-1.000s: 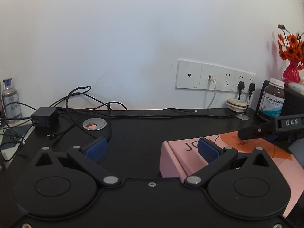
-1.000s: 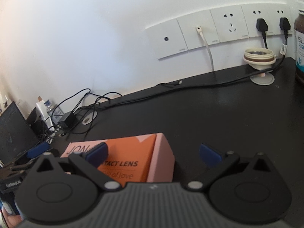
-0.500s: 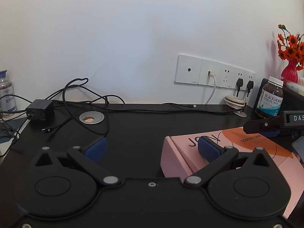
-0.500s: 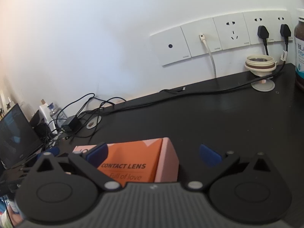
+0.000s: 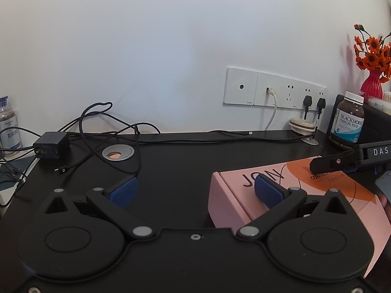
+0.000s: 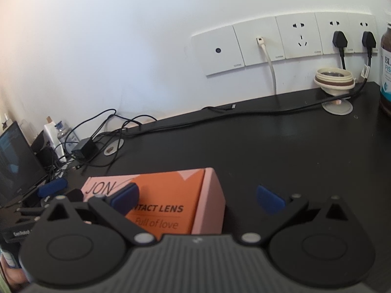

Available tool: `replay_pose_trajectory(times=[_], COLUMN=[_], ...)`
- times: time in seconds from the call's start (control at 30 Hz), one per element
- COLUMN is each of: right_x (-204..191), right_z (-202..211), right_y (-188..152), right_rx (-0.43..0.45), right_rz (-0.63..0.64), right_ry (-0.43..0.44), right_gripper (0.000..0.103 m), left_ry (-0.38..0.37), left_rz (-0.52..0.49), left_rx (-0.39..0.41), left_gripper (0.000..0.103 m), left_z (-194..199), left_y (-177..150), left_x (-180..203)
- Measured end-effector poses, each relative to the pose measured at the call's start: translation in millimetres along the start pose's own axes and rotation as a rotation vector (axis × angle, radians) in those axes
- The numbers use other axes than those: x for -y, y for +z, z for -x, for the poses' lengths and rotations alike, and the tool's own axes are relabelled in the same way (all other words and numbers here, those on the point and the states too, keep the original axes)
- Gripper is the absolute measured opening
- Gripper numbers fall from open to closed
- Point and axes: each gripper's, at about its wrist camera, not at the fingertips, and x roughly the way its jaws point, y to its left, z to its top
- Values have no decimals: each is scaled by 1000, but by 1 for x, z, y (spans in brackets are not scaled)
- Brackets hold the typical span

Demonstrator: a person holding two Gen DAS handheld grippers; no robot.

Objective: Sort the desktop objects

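A pink and orange contact lens box (image 5: pixel 234 195) lies flat on the black desk (image 5: pixel 183 161). My left gripper (image 5: pixel 195 190) is open at the box's left end. Its right pad (image 5: pixel 266 191) hovers over the box top and its left pad (image 5: pixel 122 191) is over bare desk. In the right wrist view the box (image 6: pixel 171 195) sits low and left. My right gripper (image 6: pixel 196 199) is open around the box's right end, with its left pad (image 6: pixel 124 197) above the lid. A finger of the right gripper (image 5: pixel 342 160) also shows above the box.
A fish oil bottle (image 5: pixel 348 124), a red vase of orange flowers (image 5: pixel 371 85) and a cream lid (image 5: pixel 301 124) stand at the back right. Tangled cables with a black adapter (image 5: pixel 51 144) and a cable grommet (image 5: pixel 118 153) lie back left. A laptop screen (image 6: pixel 14 161) stands far left.
Both grippers have shifted only slightly and stayed open. The left view has drawn back a little from the wall. The box has not moved.
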Motion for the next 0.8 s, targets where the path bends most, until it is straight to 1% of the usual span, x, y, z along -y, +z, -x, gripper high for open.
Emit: replay_pose_trajectory(times=[0.8], right_x=[2], right_z=[-2], right_y=[-4], right_rx=[9], right_rz=[-4], right_ry=[8], right_gripper=[102], left_ry=[-5], left_rz=[8], left_rx=[-5], left_gripper=[103], left_z=[-1], left_y=[-1], left_x=[-2])
